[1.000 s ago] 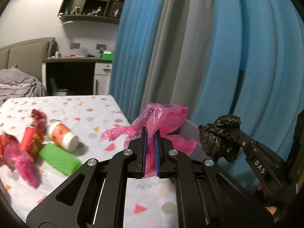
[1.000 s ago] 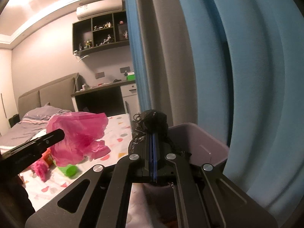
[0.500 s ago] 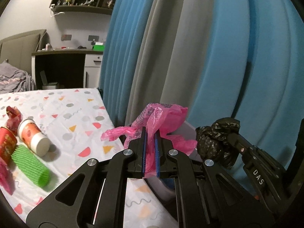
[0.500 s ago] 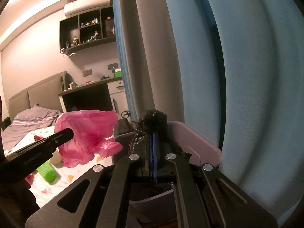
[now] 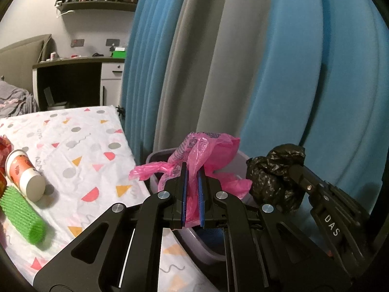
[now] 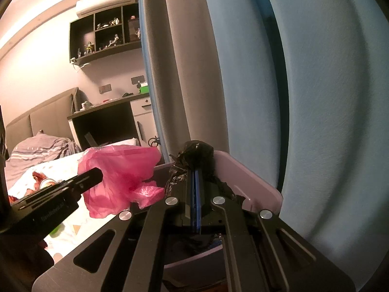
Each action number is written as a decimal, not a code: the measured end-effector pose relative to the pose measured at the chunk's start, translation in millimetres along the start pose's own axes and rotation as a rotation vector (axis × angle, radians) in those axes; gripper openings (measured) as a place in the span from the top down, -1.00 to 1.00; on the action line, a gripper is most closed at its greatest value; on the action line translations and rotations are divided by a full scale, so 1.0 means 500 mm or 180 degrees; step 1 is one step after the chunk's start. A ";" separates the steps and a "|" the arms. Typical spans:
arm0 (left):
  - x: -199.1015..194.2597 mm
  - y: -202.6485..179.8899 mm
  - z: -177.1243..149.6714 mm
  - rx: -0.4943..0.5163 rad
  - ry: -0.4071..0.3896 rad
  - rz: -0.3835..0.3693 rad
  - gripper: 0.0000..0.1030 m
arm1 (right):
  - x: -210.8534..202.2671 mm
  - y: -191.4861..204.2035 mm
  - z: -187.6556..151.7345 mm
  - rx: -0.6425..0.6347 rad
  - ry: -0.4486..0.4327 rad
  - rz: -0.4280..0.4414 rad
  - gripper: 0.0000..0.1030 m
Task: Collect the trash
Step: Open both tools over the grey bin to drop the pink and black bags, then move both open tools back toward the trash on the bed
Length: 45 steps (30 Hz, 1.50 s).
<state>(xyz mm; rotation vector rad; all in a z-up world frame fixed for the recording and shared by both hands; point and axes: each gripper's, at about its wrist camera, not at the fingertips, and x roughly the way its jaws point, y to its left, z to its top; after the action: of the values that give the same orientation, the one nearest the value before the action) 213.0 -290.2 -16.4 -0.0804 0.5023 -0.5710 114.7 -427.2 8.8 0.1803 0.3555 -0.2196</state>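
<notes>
Left hand-held gripper (image 5: 192, 170): its jaws are pinching a crumpled pink plastic bag (image 5: 206, 155), with the blue pads pressed against the film on both sides.
Right hand-held gripper (image 6: 195, 170): its jaws are pressed together on a wadded black plastic bag (image 6: 194, 153), which is bulging out past the tips.
Pink plastic bag: it is hanging over the near rim of the lilac bin (image 5: 206, 248), partly above the opening; a patch of dark print is showing on its top fold, too small to read.
Black plastic bag: it is sitting above the bin's opening, just beside the pink one.
Lilac bin: it is standing between the bed's edge and the blue and grey curtain (image 5: 279, 73).
Writing: white letters "DAS" are reading along the right hand-held gripper's finger in the left wrist view; a faint embossed word on the left one's side in the right wrist view is too blurred to read.
Bed (image 5: 80, 160): a sheet with coloured shapes is carrying a red and white paper cup (image 5: 24, 177) lying on its side, touching a green foam net sleeve (image 5: 23, 214); red wrappers are showing at the left edge.
</notes>
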 end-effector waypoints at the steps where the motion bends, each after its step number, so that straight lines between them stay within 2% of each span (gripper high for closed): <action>1: 0.003 0.000 0.000 0.0007 0.0009 -0.0010 0.87 | 0.002 -0.001 0.000 0.0001 0.0006 -0.0006 0.97; 15: 0.067 0.013 0.001 -0.0051 0.0188 -0.0154 0.87 | 0.045 -0.008 0.007 -0.0001 0.0155 -0.0030 0.96; 22: 0.093 0.006 -0.003 -0.0013 0.0289 -0.0353 0.83 | 0.069 -0.012 0.004 0.0003 0.0264 -0.0003 0.96; 25: 0.100 0.008 -0.003 -0.0003 0.0319 -0.0434 0.68 | 0.074 -0.015 0.001 0.0006 0.0282 0.0025 0.96; 30: 0.105 0.024 -0.006 -0.0129 0.0335 -0.0501 0.03 | 0.081 -0.023 -0.005 0.0030 0.0319 0.0070 0.96; 34: 0.095 0.029 -0.007 -0.0169 0.0276 -0.0497 -0.27 | 0.082 -0.028 -0.007 0.0065 0.0343 0.0083 0.91; 36: 0.088 0.030 -0.007 -0.0191 0.0256 -0.0491 -0.41 | 0.080 -0.033 -0.009 0.0086 0.0344 0.0100 0.64; 38: 0.082 0.036 -0.006 -0.0214 0.0243 -0.0478 -0.47 | 0.077 -0.033 -0.008 0.0089 0.0325 0.0110 0.43; 43: 0.055 0.060 -0.010 -0.0295 0.0238 -0.0321 -0.55 | 0.067 -0.033 -0.006 0.0067 0.0309 0.0115 0.26; 45: 0.035 0.069 -0.014 -0.0308 0.0211 -0.0187 -0.58 | 0.052 -0.028 -0.005 0.0057 0.0270 0.0100 0.06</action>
<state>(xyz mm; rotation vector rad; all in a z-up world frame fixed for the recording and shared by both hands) 239.8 -270.0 -37.2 -0.1691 0.5936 -0.6083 134.4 -444.7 -4.6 0.2131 0.4347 -0.1845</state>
